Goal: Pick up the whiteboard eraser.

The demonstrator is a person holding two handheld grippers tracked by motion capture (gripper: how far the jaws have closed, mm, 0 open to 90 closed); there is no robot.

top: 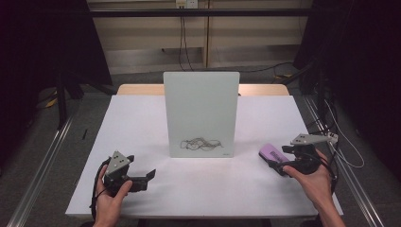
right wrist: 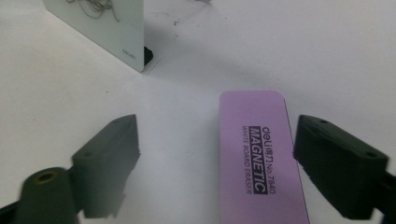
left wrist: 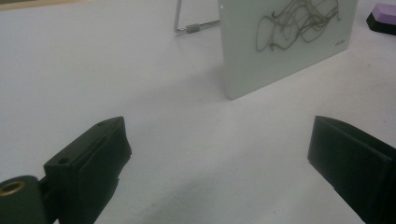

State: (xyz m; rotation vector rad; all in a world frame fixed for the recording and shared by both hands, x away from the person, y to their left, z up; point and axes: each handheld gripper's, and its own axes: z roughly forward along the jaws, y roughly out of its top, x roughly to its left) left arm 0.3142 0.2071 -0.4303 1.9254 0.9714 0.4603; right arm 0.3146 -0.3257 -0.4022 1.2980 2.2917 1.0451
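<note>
On the worktop [top: 142,118] I count one whiteboard [top: 201,113], one purple eraser [top: 270,152], and two hand-held grippers, one in each of my hands.

The whiteboard stands upright near the middle of the worktop, propped on a wire stand behind it [left wrist: 184,28]. A single tangle of dark scribble [top: 201,144] sits low on its face, toward the near edge.

The eraser lies flat on the worktop to the right of the board, apart from it, with its printed purple side up. In the right gripper view it reads as a magnetic whiteboard eraser [right wrist: 261,154].

My right hand-held gripper [top: 279,165] is at the near right, my hand wrapped round its body from behind, the grey plate on top, the jaws aimed left and far toward the board. Its jaws stand wide with the eraser's near end between them; the eraser lies closer to the right-hand jaw, and neither pad presses on it.

My left hand-held gripper [top: 146,177] is at the near left, held low over the worktop and pointing right toward the board's near corner. Its jaws are spread wide with bare worktop between them.
</note>
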